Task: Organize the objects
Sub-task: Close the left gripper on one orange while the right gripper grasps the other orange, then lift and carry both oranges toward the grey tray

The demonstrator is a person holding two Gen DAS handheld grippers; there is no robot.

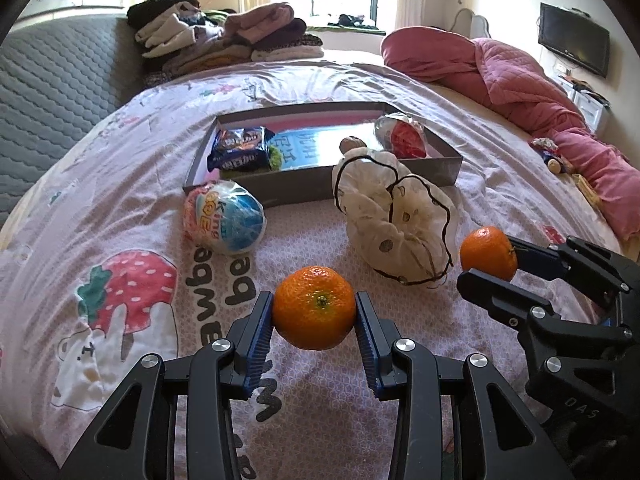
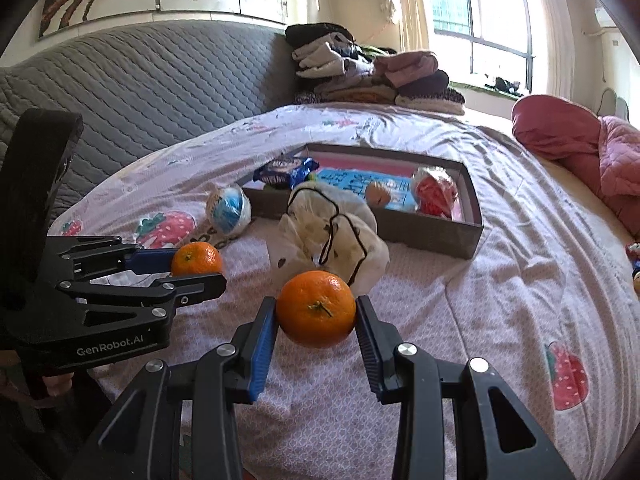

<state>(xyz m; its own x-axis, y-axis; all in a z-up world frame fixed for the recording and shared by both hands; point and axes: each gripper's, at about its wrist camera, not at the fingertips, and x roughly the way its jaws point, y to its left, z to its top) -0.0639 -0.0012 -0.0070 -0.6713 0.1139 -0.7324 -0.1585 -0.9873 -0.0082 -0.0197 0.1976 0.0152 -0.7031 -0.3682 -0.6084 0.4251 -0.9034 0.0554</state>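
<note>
Orange fruit filled the middle of the left wrist view: a mandarin (image 1: 314,307) sat clamped between the blue pads of the left gripper (image 1: 315,312), held above the pink sheet (image 1: 132,200). To the right, the right gripper (image 1: 490,258) gripped a second mandarin (image 1: 488,253) the same way. Beyond them a crumpled white bag (image 1: 394,228) with a dark drawstring lay on the sheet, touching the near wall of a shallow grey box (image 1: 316,190). A round blue-and-white packet (image 1: 224,222) rested just beside the box's near left corner. Inside the box were a dark blue snack pack (image 1: 240,148) at the left and a red wrapped item (image 1: 406,140) at the right.

From the right wrist view, the right gripper (image 2: 316,312) was closed on its mandarin (image 2: 316,309), pads pressing both sides. At the left, the left gripper (image 2: 200,270) held the other mandarin (image 2: 196,259). The bag (image 2: 332,236) lay between the fruit and the box (image 2: 432,236), with the round packet (image 2: 228,208) at its left.
</note>
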